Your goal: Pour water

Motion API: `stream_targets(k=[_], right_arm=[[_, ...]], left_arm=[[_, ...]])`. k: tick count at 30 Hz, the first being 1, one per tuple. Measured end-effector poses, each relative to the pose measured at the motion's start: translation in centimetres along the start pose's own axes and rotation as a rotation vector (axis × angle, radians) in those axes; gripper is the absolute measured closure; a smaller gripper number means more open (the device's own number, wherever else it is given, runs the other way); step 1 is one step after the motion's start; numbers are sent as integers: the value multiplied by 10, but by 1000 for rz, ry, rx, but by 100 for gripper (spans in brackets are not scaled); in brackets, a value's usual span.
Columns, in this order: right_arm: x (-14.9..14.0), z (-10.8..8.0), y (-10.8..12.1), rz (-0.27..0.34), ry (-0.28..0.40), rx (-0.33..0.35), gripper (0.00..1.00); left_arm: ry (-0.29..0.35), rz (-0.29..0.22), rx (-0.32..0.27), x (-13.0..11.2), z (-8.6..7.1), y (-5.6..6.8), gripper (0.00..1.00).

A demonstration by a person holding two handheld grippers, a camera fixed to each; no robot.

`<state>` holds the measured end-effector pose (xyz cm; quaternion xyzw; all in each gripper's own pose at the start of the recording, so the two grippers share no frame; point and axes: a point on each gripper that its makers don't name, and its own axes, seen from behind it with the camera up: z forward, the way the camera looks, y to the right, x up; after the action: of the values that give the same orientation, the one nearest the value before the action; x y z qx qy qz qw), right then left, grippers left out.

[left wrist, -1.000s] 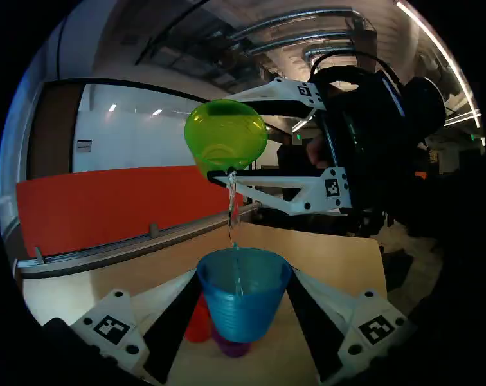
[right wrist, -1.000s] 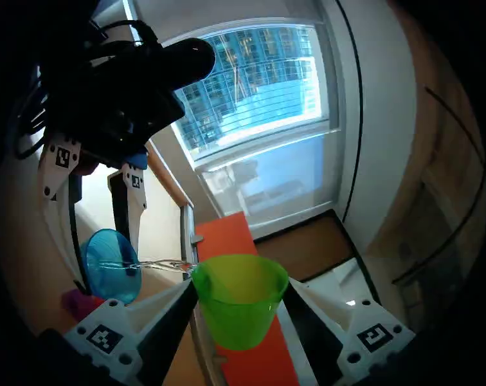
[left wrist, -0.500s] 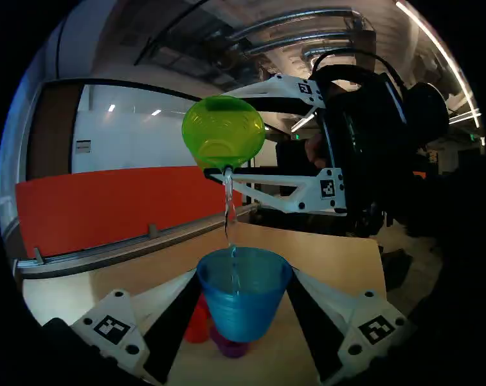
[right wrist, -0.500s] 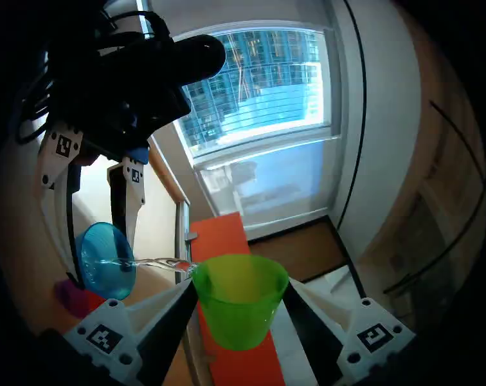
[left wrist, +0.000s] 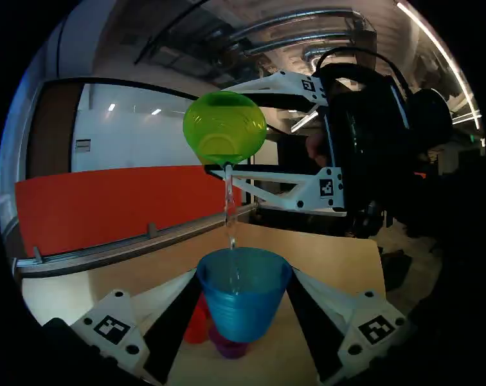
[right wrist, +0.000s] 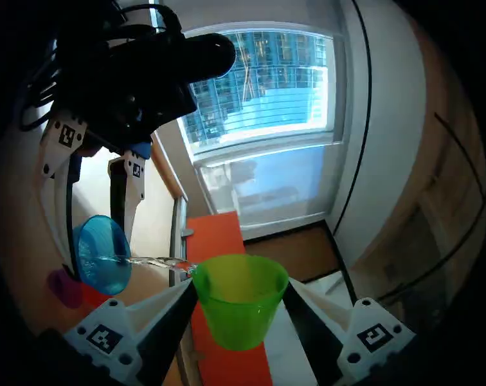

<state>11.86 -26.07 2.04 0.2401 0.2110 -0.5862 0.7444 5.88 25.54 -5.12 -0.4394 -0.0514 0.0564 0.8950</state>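
Wood table (left wrist: 326, 251) below; mid-pour. Right gripper (right wrist: 240, 286) pinches tipped green cup (right wrist: 240, 309), stream (left wrist: 229, 206) lands in blue cup (left wrist: 243, 305) pinched by left gripper (left wrist: 243, 276). Next: tip further, gently.

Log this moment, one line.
pouring | right gripper: shut on green cup, tipped | left gripper: shut on blue cup | water: streaming into it

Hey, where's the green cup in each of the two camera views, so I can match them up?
Left gripper view: the green cup is upper centre, tipped, with water running down from its rim.
Right gripper view: the green cup is bottom centre, between that gripper's own fingers.
Shared landmark: the blue cup catching the stream, bottom centre in the left gripper view and at the left in the right gripper view.
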Motion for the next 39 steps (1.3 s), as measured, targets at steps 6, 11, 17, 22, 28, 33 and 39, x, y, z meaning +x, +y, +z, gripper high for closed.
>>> stream_targets(k=[6,11,17,22,28,33,39], right_arm=[[1,0,3,-33,1,-5,9],[2,1,5,-62,2,-9,9],[4,1,9,-92,4,-17,9],[7,1,10,-121,6,-21,9],[9,1,12,-146,9,-27,9],[12,1,16,-174,12,-36,9],[14,1,17,-206,14,-39,9]], left_arm=[[1,0,-1,1,1,1,13],[2,-1,-1,1,1,1,13],[1,-1,-2,2,1,1,13],[2,-2,-3,2,1,0,13],[1,-3,-3,1,0,0,13],[1,-4,-3,1,1,-1,13],[3,-5,-3,2,2,-1,13]])
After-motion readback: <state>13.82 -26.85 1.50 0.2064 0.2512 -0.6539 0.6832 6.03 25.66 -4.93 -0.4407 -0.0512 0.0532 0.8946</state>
